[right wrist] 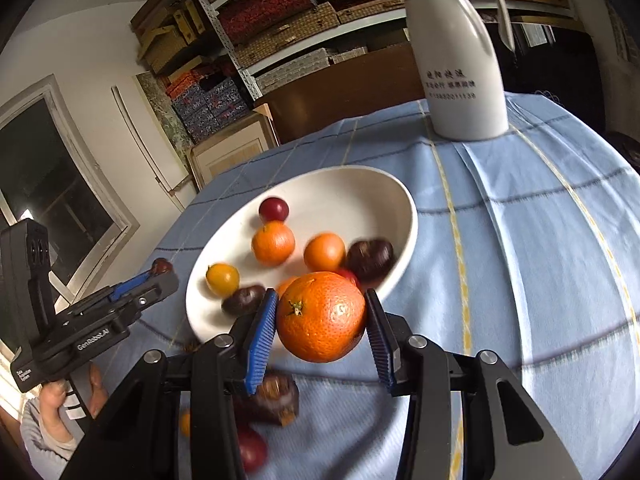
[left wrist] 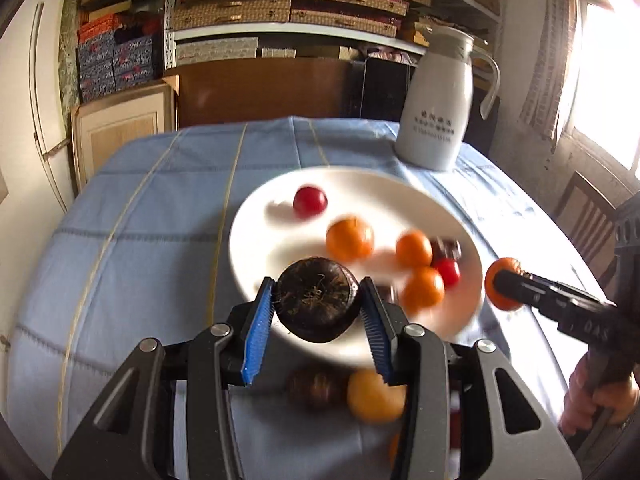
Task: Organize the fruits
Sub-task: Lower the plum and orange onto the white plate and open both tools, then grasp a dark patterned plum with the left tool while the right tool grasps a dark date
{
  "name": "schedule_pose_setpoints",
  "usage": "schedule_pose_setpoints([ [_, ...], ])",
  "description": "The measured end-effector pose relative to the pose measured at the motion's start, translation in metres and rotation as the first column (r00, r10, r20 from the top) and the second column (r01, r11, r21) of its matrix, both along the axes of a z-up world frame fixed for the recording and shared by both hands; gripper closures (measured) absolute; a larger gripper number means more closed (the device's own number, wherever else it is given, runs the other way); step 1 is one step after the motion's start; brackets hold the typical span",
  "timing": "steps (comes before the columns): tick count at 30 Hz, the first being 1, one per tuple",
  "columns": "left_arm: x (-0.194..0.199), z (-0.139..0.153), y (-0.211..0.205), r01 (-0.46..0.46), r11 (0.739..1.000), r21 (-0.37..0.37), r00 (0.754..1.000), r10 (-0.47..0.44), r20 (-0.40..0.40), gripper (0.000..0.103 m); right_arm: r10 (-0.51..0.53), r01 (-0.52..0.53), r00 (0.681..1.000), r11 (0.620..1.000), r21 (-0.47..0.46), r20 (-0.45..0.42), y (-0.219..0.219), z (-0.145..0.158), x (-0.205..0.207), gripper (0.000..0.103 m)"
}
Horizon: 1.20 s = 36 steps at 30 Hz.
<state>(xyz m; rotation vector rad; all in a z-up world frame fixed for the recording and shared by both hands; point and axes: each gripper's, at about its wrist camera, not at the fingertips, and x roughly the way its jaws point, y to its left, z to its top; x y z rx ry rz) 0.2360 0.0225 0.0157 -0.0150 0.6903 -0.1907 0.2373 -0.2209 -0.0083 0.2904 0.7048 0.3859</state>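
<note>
Left wrist view: left gripper (left wrist: 318, 306) pinches a dark, firm water chestnut (left wrist: 318, 304) across its flat sides above the plate (left wrist: 256, 216); right gripper (right wrist: 322, 320) squeezes a soft-skinned, bruisable orange (right wrist: 322, 316) mid-body.

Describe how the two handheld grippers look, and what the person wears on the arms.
Both the left gripper and the right gripper have black angular linkage arms with silver round pins, and blue ribbed pads on the jaws. Seen from the side, the left gripper's body carries white lettering and a boxy black camera housing on top. A light grey sleeve shows at one wrist. No cables are visible.
</note>
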Motion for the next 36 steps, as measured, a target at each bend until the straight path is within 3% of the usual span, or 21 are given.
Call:
schedule_pose_setpoints([
  [4,0.044,0.002,0.006,-0.034,0.999,-0.027,0.999,0.033,-0.018,0.061,0.009,-0.009,1.000,0.999,-0.038,0.013,0.022,0.012,0.040,0.059],
  [9,0.090,-0.017,0.013,-0.056,0.998,-0.016,0.995,0.054,-0.078,0.061,-0.007,0.004,1.000,0.996,-0.095,-0.029,0.042,0.010,0.093,0.059],
  [15,0.108,-0.044,0.016,-0.028,0.999,-0.030,0.989,0.023,-0.149,0.060,0.000,-0.015,0.995,0.989,-0.148,-0.104,0.052,-0.007,0.120,0.057],
  [16,0.108,-0.046,0.017,-0.033,0.999,-0.037,0.989,0.027,-0.148,0.059,0.000,-0.015,0.994,0.991,-0.136,-0.106,0.050,-0.008,0.119,0.052],
  [19,0.099,-0.042,0.017,-0.032,0.999,-0.039,0.992,0.027,-0.121,0.050,-0.004,-0.003,0.998,0.995,-0.102,-0.070,0.043,0.000,0.109,0.051],
  [21,0.087,-0.035,0.017,-0.048,0.999,-0.019,0.996,0.046,-0.079,0.037,0.001,-0.004,0.999,0.996,-0.085,-0.035,0.038,0.008,0.097,0.051],
  [26,0.055,-0.025,0.029,-0.071,0.996,-0.057,0.997,0.069,-0.041,0.030,-0.010,0.011,1.000,0.999,-0.036,0.017,0.022,0.012,0.056,0.041],
  [31,0.015,-0.038,0.045,-0.121,0.990,-0.073,0.991,0.116,-0.069,0.029,-0.043,0.042,0.999,0.999,-0.031,-0.020,0.005,-0.010,0.020,0.040],
  [36,-0.025,-0.046,0.056,-0.152,0.985,-0.082,0.986,0.146,-0.074,0.020,-0.089,0.089,0.996,0.996,0.014,0.003,-0.010,-0.014,-0.011,0.029],
])
